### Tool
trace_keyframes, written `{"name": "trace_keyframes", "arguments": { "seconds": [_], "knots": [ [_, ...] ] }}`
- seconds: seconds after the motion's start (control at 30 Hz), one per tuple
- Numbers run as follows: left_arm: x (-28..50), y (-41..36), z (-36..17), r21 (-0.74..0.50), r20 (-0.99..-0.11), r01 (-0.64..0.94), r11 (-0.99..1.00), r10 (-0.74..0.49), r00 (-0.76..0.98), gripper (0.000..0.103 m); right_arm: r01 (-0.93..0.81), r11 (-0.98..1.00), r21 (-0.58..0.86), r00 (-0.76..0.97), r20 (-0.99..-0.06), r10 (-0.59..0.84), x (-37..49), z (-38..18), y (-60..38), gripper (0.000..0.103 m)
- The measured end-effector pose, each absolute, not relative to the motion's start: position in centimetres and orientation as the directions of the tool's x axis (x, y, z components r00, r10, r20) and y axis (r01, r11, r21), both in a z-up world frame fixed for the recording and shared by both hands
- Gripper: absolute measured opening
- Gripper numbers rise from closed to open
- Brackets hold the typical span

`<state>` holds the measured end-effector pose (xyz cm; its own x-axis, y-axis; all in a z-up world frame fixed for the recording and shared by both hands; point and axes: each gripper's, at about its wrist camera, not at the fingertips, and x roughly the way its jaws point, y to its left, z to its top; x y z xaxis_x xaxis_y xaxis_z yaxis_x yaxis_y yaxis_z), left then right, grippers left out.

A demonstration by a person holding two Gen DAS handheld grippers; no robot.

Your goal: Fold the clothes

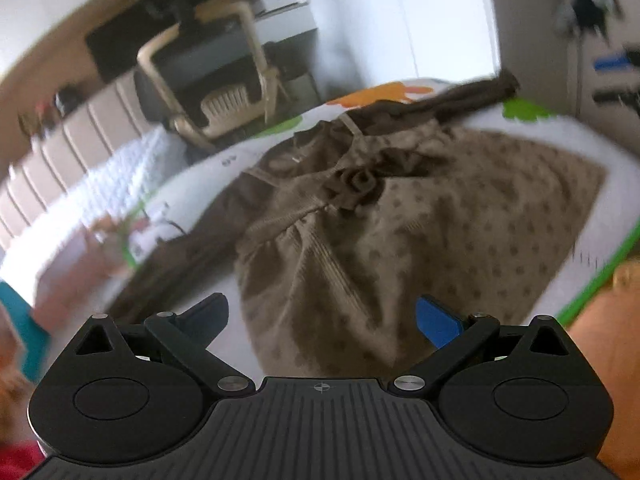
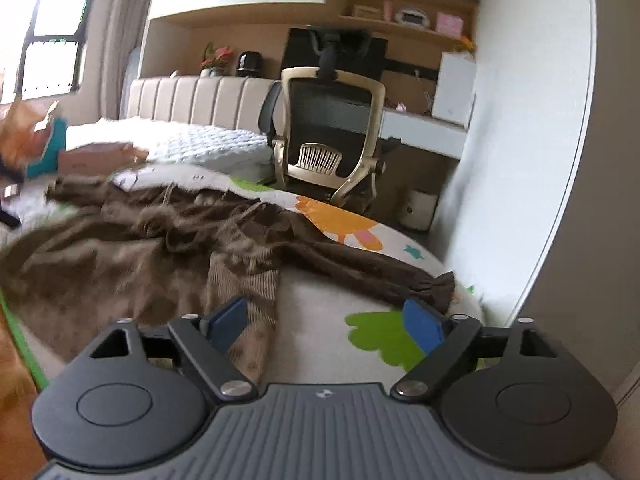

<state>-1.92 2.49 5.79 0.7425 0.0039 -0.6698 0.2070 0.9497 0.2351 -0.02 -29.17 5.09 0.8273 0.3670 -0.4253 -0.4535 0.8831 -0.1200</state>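
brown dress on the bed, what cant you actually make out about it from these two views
- Near hem of the brown dress: left wrist view, hidden behind the left gripper body.
- Dot pattern and rosette: left wrist view, smeared by motion blur.
- Skirt's left side: right wrist view, blurred, running off the frame edge.
- Sleeve end: right wrist view, partly behind the right gripper.

Bright daylight, window [image 2: 52,24] glare; motion blur, perhaps worst leftward; fisheye-bent edges.

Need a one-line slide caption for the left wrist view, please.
Left gripper, jaws open and empty, above a brown polka-dot dress spread on a cartoon-print mat.
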Motion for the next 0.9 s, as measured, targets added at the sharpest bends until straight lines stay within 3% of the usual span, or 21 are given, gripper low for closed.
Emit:
{"name": "trace_keyframes", "arguments": {
  "seconds": [0.2, 0.27, 0.37, 0.47, 0.63, 0.67, 0.7, 0.83, 0.87, 0.9],
  "knots": [
    [4.5, 9.6, 4.7, -0.145, -0.674, -0.053, 0.988, -0.059, 0.737, 0.102, -0.490, 0.871, 0.022, 0.750, -0.498, 0.435, 7.2, 4.2, -23.7, 0.087],
    [5.8, 13.1, 3.7, -0.257, -0.672, -0.193, 0.947, -0.032, 0.740, 0.102, -0.508, 0.857, 0.091, 0.707, -0.524, 0.475, 10.2, 3.8, -21.3, 0.094],
    [6.3, 18.7, 2.1, -0.315, -0.679, -0.391, 0.865, 0.083, 0.730, 0.102, -0.527, 0.819, 0.229, 0.619, -0.557, 0.554, 14.5, 3.0, -17.8, 0.101],
    [6.3, 23.5, 0.0, -0.371, -0.712, -0.556, 0.744, 0.156, 0.685, 0.101, -0.530, 0.808, 0.257, 0.582, -0.582, 0.568, 16.9, 0.8, -13.8, 0.103],
    [8.0, 26.3, -2.0, -0.456, -0.692, -0.670, 0.586, 0.239, 0.681, 0.099, -0.512, 0.828, 0.227, 0.564, -0.638, 0.524, 19.3, -2.3, -9.5, 0.103],
    [8.3, 26.8, -2.3, -0.470, -0.688, -0.687, 0.554, 0.258, 0.678, 0.094, -0.508, 0.833, 0.218, 0.566, -0.645, 0.514, 19.4, -2.5, -9.3, 0.103],
    [8.7, 27.1, -2.7, -0.479, -0.686, -0.701, 0.528, 0.273, 0.674, 0.078, -0.504, 0.838, 0.210, 0.567, -0.651, 0.504, 19.5, -2.8, -9.0, 0.103],
    [10.1, 27.4, -3.7, -0.464, -0.680, -0.721, 0.515, 0.315, 0.663, 0.042, -0.475, 0.843, 0.252, 0.539, -0.674, 0.505, 19.8, -3.1, -9.4, 0.103],
    [10.3, 27.2, -3.6, -0.448, -0.672, -0.721, 0.528, 0.333, 0.661, 0.024, -0.466, 0.846, 0.260, 0.539, -0.674, 0.505, 19.8, -3.1, -9.5, 0.103],
    [10.5, 27.0, -3.3, -0.435, -0.663, -0.718, 0.543, 0.346, 0.664, 0.016, -0.458, 0.848, 0.268, 0.539, -0.675, 0.504, 19.8, -3.2, -9.6, 0.103]
  ]
}}
